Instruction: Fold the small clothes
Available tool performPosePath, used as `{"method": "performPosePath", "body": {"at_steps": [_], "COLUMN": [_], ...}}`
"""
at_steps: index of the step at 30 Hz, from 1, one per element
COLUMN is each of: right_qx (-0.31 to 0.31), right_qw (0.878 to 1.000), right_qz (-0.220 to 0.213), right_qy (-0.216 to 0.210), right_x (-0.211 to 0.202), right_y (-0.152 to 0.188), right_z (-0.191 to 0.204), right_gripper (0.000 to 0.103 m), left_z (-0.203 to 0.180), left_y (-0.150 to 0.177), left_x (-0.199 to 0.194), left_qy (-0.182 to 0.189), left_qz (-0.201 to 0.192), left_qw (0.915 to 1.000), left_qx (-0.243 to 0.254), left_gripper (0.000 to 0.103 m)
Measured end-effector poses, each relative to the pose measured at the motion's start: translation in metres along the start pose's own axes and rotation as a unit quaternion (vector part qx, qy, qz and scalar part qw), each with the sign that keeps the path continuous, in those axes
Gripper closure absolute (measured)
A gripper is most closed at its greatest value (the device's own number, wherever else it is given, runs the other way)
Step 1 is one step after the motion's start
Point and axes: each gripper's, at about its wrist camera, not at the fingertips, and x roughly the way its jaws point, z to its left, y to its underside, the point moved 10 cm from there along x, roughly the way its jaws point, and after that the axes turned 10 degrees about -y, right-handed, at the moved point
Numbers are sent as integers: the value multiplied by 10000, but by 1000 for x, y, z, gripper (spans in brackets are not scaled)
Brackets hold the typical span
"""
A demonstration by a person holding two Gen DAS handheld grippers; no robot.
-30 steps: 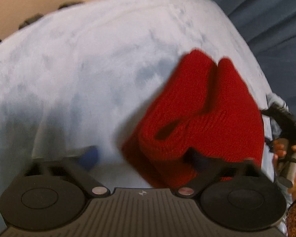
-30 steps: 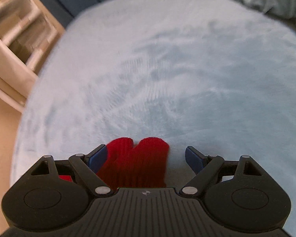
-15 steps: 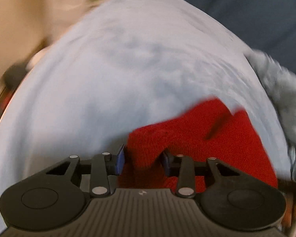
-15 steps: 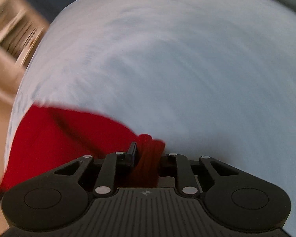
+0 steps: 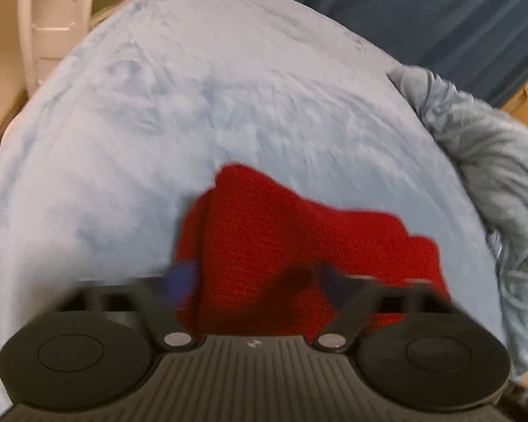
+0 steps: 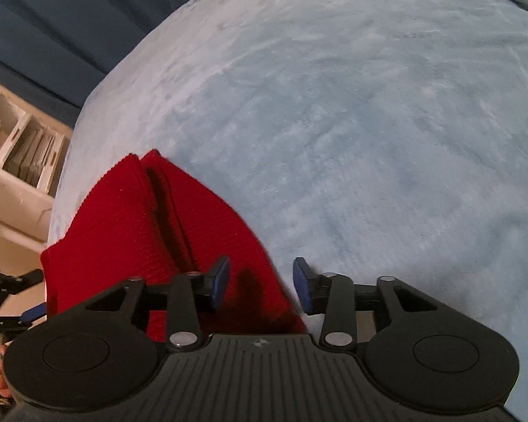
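A red knitted garment lies folded over on the pale blue plush blanket. In the left wrist view my left gripper is open just above the garment's near edge, its blue pads blurred and holding nothing. In the right wrist view the garment lies to the left, with a crease down its middle. My right gripper is open over the garment's right edge, with the left pad above the cloth and the right pad above the blanket. The left gripper shows at the far left edge.
A bunched pale blue blanket lies at the right. A white shelf unit stands beyond the bed's left edge. A dark blue curtain hangs behind the bed.
Both grippers were shut on the red garment half a second ago; now both have opened and let it go. The garment lies flatter and folded on the blanket.
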Motion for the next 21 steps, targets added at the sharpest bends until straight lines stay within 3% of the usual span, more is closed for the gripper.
{"method": "performPosePath", "body": {"at_steps": [1,3,5,8,11,13,15,18,21], "right_qx": [-3,-21,-226,-302,-345,-598,-960,-1667,-2566], "right_qw": [10000,9997,9995,9994,9988,9973,9942,9848,9652], "right_qz": [75,240,179,146,219,220,190,145,-165], "right_qy": [-17,15,107,125,264,374,454,466,488], "right_x": [4,8,10,11,8,-2,-16,-51,-95], "right_y": [1,9,13,13,12,12,13,21,40], "right_z": [3,4,7,9,7,10,17,35,59], "right_gripper": [60,57,57,53,50,45,41,31,24], "left_z": [0,2,13,24,16,10,9,4,0], "left_y": [4,5,6,11,6,4,12,48,106], "left_x": [0,-9,-19,-16,-26,-47,-76,-130,-171], "left_qy": [-204,-327,-348,-390,-456,-516,-873,-1209,-1464], "left_qz": [-41,-217,-377,-290,-368,-599,-895,-1340,-1382], "left_qw": [9998,9992,9984,9983,9979,9966,9921,9832,9785], "left_qx": [81,-58,-256,-329,-279,-229,-98,282,444], "left_gripper": [81,85,85,83,62,21,4,0,0]}}
